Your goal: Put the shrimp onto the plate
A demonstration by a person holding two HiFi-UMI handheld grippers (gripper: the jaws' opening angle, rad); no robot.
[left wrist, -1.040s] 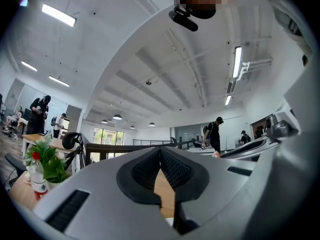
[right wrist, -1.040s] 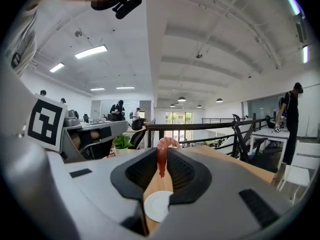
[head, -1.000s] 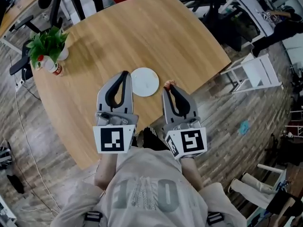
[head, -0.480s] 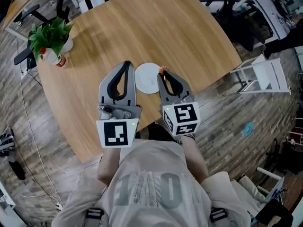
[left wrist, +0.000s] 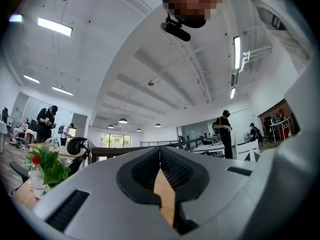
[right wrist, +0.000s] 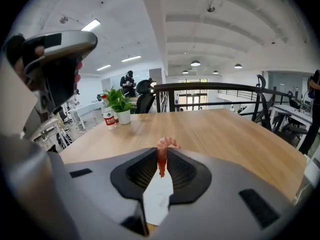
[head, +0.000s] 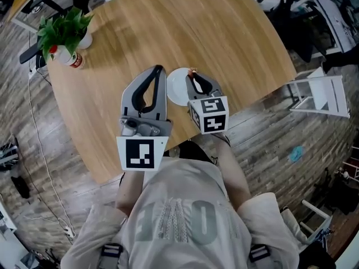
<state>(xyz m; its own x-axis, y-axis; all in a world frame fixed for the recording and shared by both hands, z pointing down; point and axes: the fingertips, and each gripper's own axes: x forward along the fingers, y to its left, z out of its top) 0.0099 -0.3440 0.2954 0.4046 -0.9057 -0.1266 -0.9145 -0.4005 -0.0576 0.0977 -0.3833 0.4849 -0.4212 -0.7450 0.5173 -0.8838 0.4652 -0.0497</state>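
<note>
A small orange-pink shrimp (right wrist: 162, 154) is pinched at the tips of my right gripper (right wrist: 162, 158), which is shut on it. In the head view the shrimp (head: 193, 72) hangs over the far right rim of the white plate (head: 175, 88), which lies on the wooden table (head: 185, 27). The plate (right wrist: 157, 196) shows white through the gap between the right jaws, right under the shrimp. My left gripper (head: 159, 69) hovers just left of the plate with its tips together and nothing in them. In its own view my left gripper (left wrist: 160, 151) is shut over bare wood.
A potted green plant (head: 64, 27) and a red-labelled bottle (head: 72, 60) stand at the table's far left. They also show as the plant (right wrist: 117, 101) and bottle (right wrist: 106, 118) in the right gripper view. The table's near edge runs just below the grippers. A white chair (head: 322, 94) stands on the floor to the right.
My right gripper has carried the shrimp left and forward, from beside the plate's right edge to over the plate, and tipped steeper. The left gripper stays beside the plate.
</note>
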